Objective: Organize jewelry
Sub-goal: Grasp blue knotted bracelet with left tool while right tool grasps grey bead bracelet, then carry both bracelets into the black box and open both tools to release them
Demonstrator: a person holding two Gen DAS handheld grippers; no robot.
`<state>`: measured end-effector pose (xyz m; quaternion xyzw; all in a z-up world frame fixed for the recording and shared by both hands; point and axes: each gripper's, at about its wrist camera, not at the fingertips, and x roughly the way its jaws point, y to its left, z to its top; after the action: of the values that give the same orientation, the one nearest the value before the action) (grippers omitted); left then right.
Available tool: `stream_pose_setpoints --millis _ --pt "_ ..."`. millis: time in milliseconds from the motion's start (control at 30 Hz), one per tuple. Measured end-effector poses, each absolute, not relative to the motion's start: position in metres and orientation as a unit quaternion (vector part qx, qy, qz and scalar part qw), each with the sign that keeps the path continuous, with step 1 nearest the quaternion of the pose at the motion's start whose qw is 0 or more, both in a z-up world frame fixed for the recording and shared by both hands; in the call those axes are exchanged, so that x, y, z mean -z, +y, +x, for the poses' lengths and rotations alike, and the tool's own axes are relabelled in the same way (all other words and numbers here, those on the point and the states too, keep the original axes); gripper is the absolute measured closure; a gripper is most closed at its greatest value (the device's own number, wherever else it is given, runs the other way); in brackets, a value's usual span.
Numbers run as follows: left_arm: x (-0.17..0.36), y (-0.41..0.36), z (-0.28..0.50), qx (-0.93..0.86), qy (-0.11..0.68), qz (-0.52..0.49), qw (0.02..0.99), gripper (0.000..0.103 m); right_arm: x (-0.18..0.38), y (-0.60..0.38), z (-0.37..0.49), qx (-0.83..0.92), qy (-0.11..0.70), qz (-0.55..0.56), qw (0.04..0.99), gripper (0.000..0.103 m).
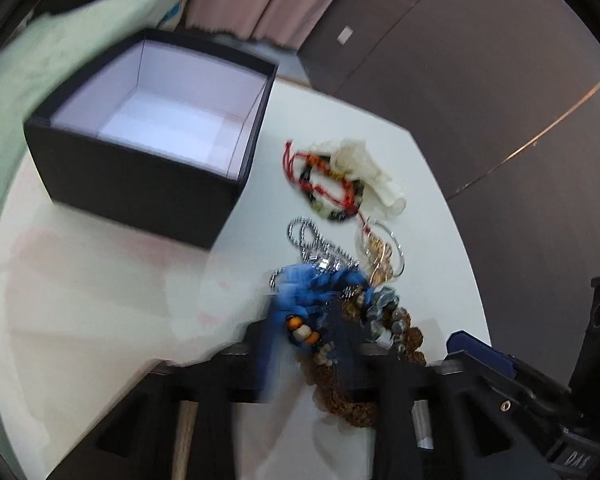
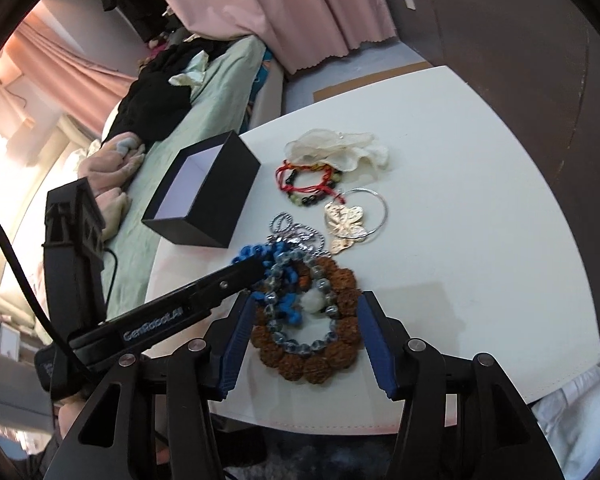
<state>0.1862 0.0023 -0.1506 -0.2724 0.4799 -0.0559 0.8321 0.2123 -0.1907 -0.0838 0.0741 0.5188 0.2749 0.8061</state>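
Observation:
A heap of jewelry lies on the white table: a brown seed bracelet, a grey bead bracelet, a blue bead bracelet, a silver chain, a gold leaf piece on a ring and a red-cord bracelet. An open black box with a white inside stands to the left. My left gripper is shut on the blue bead bracelet. My right gripper is open, its fingers on either side of the brown bracelet.
A cream fabric flower lies behind the red-cord bracelet. A bed with green sheet and dark clothes runs along the table's left side. Pink curtains hang behind. A brown wall is on the right.

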Motion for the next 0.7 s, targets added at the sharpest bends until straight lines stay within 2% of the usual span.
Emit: stream_pose_setpoints --millis 200,333,533,700 --pt "0.137 0.013 0.176 0.058 0.467 -0.288 0.834 0.09 0.09 -0.171 0.207 -0.295 0.525 0.054 0.797 0.05" --pt "0.122 0.023 0.167 0.055 0.446 -0.282 0.847 0.09 0.096 -0.159 0.207 -0.297 0.533 0.045 0.791 0.058" --pt "0.111 0.043 0.16 0.055 0.429 -0.295 0.852 0.09 0.104 -0.146 0.21 -0.289 0.54 0.034 0.79 0.059" --pt "0.093 0.054 0.155 0.053 0.404 -0.288 0.867 0.09 0.11 -0.132 0.21 -0.279 0.542 0.014 0.793 0.065"
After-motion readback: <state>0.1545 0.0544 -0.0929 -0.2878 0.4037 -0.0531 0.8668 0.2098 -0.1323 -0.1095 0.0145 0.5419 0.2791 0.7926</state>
